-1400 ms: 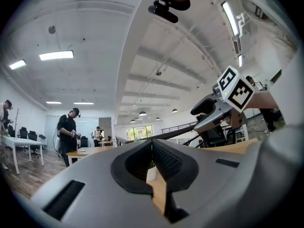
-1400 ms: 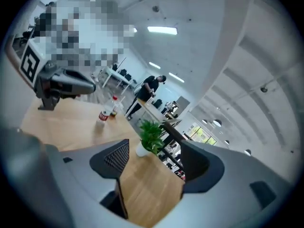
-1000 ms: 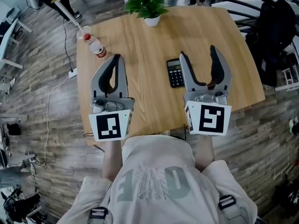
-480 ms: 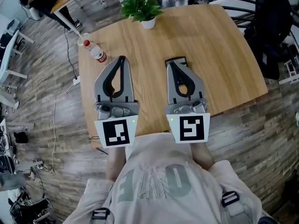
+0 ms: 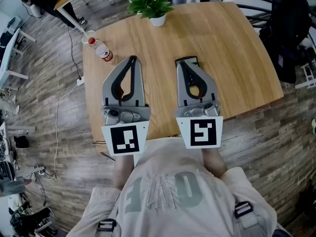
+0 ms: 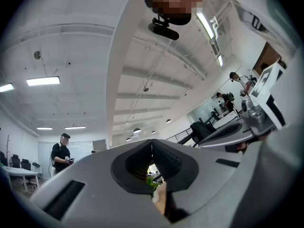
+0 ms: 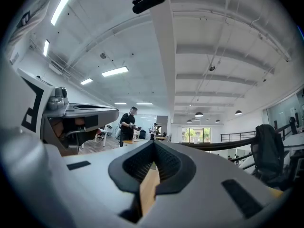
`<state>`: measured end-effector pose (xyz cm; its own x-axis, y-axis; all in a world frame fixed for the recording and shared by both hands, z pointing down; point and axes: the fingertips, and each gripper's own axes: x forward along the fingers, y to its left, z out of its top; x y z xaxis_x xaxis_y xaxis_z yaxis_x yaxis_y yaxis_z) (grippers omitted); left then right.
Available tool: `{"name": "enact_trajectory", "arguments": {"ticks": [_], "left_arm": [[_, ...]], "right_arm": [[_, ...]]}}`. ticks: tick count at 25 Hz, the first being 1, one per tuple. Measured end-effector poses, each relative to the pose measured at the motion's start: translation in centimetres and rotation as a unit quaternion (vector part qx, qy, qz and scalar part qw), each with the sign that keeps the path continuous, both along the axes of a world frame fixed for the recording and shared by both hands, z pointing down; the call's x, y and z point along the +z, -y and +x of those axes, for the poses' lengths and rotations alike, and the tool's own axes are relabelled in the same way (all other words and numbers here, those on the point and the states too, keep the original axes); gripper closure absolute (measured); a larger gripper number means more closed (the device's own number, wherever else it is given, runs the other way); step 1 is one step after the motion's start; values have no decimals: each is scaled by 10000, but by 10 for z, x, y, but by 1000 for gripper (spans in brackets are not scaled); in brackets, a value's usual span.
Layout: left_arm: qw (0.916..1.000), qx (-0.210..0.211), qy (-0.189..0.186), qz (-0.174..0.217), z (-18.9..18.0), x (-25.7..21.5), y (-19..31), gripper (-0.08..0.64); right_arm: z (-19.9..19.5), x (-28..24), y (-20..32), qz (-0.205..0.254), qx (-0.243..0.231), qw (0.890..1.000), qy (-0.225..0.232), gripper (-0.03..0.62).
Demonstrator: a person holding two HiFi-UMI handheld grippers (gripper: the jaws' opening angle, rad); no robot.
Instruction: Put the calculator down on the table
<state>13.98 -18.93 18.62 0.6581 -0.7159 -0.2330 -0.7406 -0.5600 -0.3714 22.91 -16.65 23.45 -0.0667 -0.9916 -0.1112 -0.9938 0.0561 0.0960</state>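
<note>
The black calculator [image 5: 189, 59] lies flat on the wooden table [image 5: 237, 43]; only its far edge shows past my right gripper [image 5: 180, 63], which hovers over it and hides the rest. That gripper is shut with nothing between its jaws; in the right gripper view [image 7: 153, 144] only a strip of table shows through the gap behind the joined tips. My left gripper [image 5: 132, 59] is also shut and empty, side by side with the right one, over bare table; in the left gripper view [image 6: 152, 141] its tips meet.
A potted green plant [image 5: 150, 4] stands at the table's far edge. A plastic bottle with a red cap [image 5: 101, 51] lies near the far left corner. A dark office chair [image 5: 291, 28] stands to the right of the table, and a cable runs over the floor at the left.
My right gripper's jaws have gone from wide open to shut, and it has shifted left over the calculator. The left gripper has edged slightly to the right, staying shut.
</note>
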Motion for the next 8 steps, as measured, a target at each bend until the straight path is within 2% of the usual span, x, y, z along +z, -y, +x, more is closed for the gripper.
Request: {"name": "enact_trajectory", "arguments": {"ticks": [8], "left_arm": [[9999,-9,-102,-14,-4,0,5,551]], "right_arm": [[-3,2,6,-20,74,9996,-270,574]]}}
